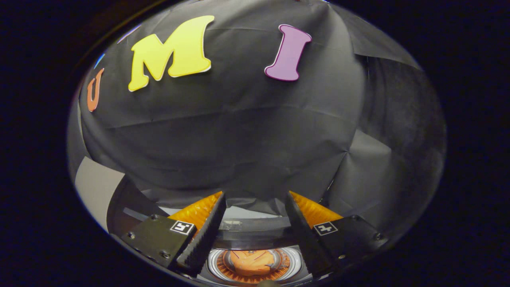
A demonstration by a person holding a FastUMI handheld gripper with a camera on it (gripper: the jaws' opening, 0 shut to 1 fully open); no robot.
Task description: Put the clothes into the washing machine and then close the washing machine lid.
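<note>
Black cloth wall (pixel 247 131) across most of what lies ahead, creased and folded, with a seam of overlapping cloth off to the right. Pale panel (pixel 93 187) low down beyond the left finger, touching the edge of the cloth. Washing machine (pixel 255 235) under the gripper, seen from above: dark curved rim running between the two fingers, lid off the opening so the drum stands open. Round drum (pixel 223 266) below that rim, bright ringed wall. Clothes (pixel 253 262) lying inside the drum, an orange bundle resting at its bottom, between the fingers and below them. Gripper (pixel 255 203) spread wide, fingers (pixel 205 235) well apart and holding nothing, tips apart from the clothes and reaching up toward the foot of the wall. Small square marker (pixel 182 227) on the left finger body
</note>
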